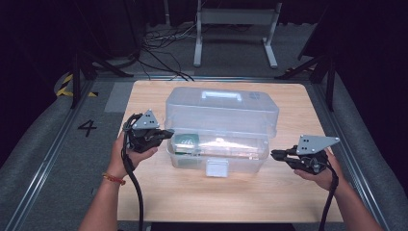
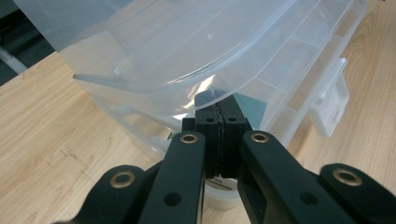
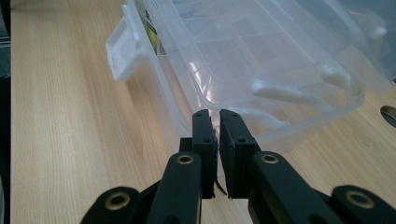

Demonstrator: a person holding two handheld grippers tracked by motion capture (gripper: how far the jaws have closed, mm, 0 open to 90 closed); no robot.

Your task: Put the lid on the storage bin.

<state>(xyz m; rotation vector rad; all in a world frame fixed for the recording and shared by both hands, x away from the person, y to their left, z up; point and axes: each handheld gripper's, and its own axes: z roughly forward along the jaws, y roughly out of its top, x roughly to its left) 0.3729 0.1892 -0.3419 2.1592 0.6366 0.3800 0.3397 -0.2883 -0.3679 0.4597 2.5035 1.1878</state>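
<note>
A clear plastic case [image 1: 219, 153] stands mid-table with its lid [image 1: 221, 108] raised; a white latch [image 1: 216, 168] hangs at its front. Inside lies a green-labelled item [image 1: 186, 141]. My left gripper [image 1: 169, 133] is at the case's left end. In the left gripper view its jaws are pressed together [image 2: 219, 105], with the tips right at the curved rim of the lid [image 2: 187, 51] and nothing between them. My right gripper [image 1: 274, 154] hovers just off the case's right end. Its jaws stand nearly together [image 3: 214, 114], empty, pointing at the corner of the case [image 3: 261, 56].
The wooden table [image 1: 192, 197] has bare room in front of the case and at both sides. Beyond the far edge are a white frame's legs [image 1: 197, 43] and cables on the floor. Dark rails run along both sides of the table.
</note>
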